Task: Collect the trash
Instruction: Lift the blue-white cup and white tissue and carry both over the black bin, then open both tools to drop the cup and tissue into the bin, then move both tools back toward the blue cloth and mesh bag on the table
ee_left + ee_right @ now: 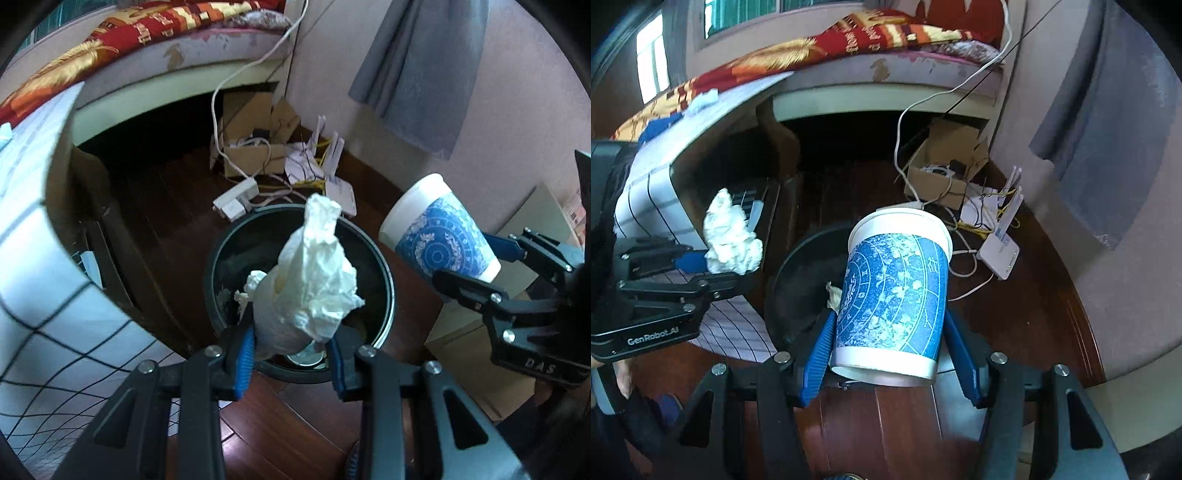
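Crumpled tissue (314,273) between left tongs (291,350).

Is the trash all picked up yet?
Nearly. Some tissue already lies in the bin. The left tool holds a tissue wad over it; the right tool holds a cup near it. Both need dropping in.

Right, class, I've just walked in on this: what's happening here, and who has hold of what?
A person is collecting trash with a claw in each hand. The left claw is shut on a crumpled white tissue, held over the open black bin on the wooden floor. The right claw grips a blue-patterned paper cup beside the bin. Some tissue already lies inside; neither item is released yet.
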